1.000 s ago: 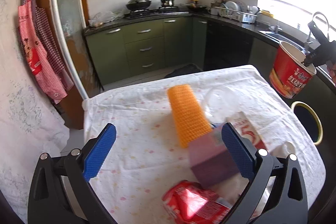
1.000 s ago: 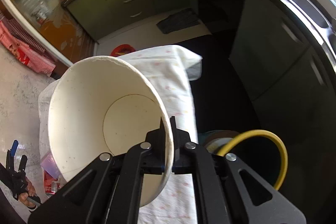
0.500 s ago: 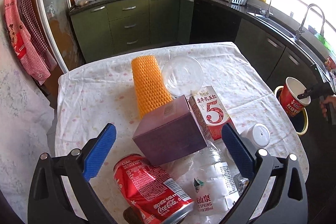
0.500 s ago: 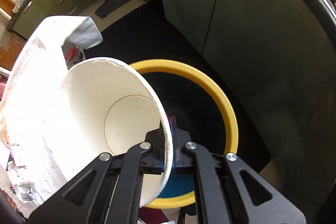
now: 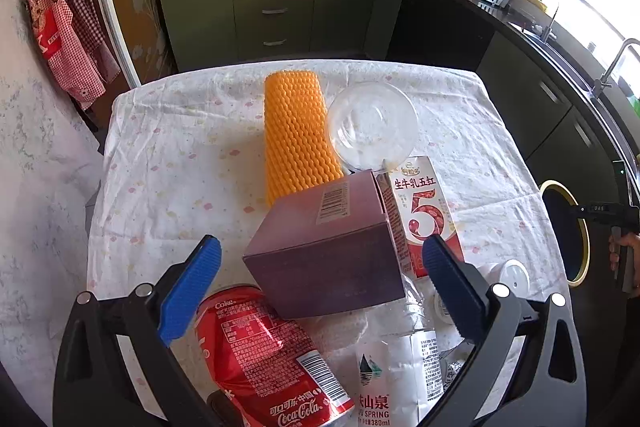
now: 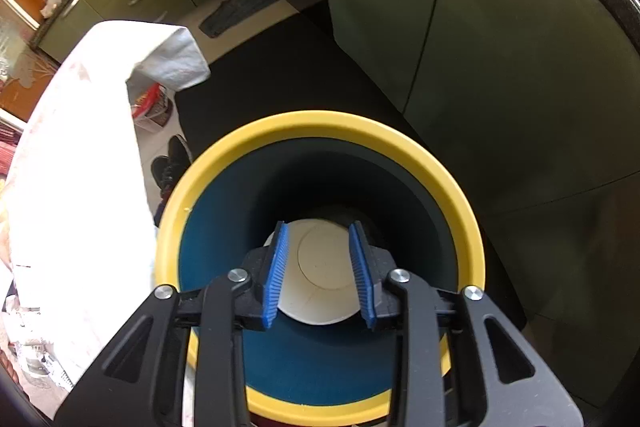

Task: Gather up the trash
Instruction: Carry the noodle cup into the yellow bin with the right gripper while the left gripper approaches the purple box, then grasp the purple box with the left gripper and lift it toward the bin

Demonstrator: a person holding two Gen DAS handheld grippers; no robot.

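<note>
My right gripper (image 6: 320,273) is open and empty, right above the yellow-rimmed blue bin (image 6: 448,187). The white paper cup (image 6: 324,267) lies inside the bin, seen between my fingers. My left gripper (image 5: 320,287) is open and empty above the near end of the table (image 5: 168,155). Between its fingers stands a purple box (image 5: 324,247). A red Coke can (image 5: 264,359), a clear water bottle (image 5: 396,367), a red-and-white milk carton (image 5: 424,211), an orange foam sleeve (image 5: 296,135), a clear plastic bowl (image 5: 372,127) and a white lid (image 5: 514,277) lie on the table.
The bin (image 5: 568,231) stands on the floor off the table's right edge. Green cabinets (image 5: 276,7) line the back wall and the right side. A tablecloth corner (image 6: 176,55) hangs beside the bin. Red aprons (image 5: 60,27) hang at the left.
My right gripper opened and let go of the cup, which dropped into the bin. My left gripper's view drew back and tilted down over the trash on the table.
</note>
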